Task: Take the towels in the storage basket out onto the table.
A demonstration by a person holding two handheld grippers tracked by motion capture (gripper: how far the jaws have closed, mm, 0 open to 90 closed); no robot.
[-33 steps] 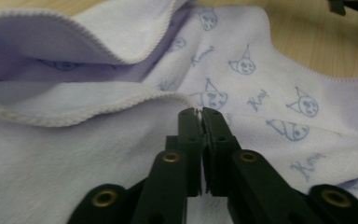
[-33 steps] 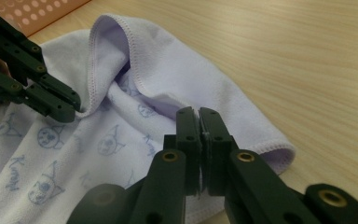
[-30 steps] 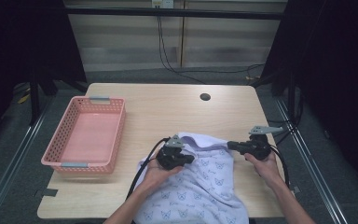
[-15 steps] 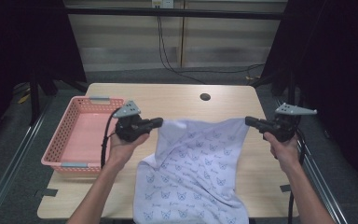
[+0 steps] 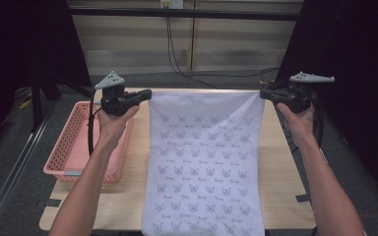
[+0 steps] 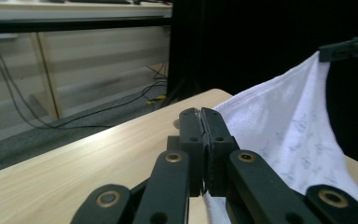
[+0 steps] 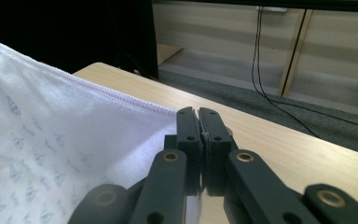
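Both hands have risen and drawn apart since the earlier frames, so the white cloth (image 5: 204,162) that lay bunched on the tabletop (image 5: 280,162) now hangs spread, its top edge pulled straight. From the high view, the left gripper (image 5: 146,93) pinches one top corner and the right gripper (image 5: 263,93) the other; the cloth drapes down over the tabletop toward the person, its lower end running out of the picture. A pink basket (image 5: 74,147) sits to the left, with nothing in it that I can see.

Along the left gripper (image 6: 200,114) in its own view, the jaws are pressed together with the cloth (image 6: 279,135) caught low between them, and the fabric stretches away to the far gripper.

The right gripper (image 7: 198,114) in its view is likewise clamped on the hemmed corner of the cloth (image 7: 51,144).

With the cloth open and held flat, it looks ready for laying out or a first fold.
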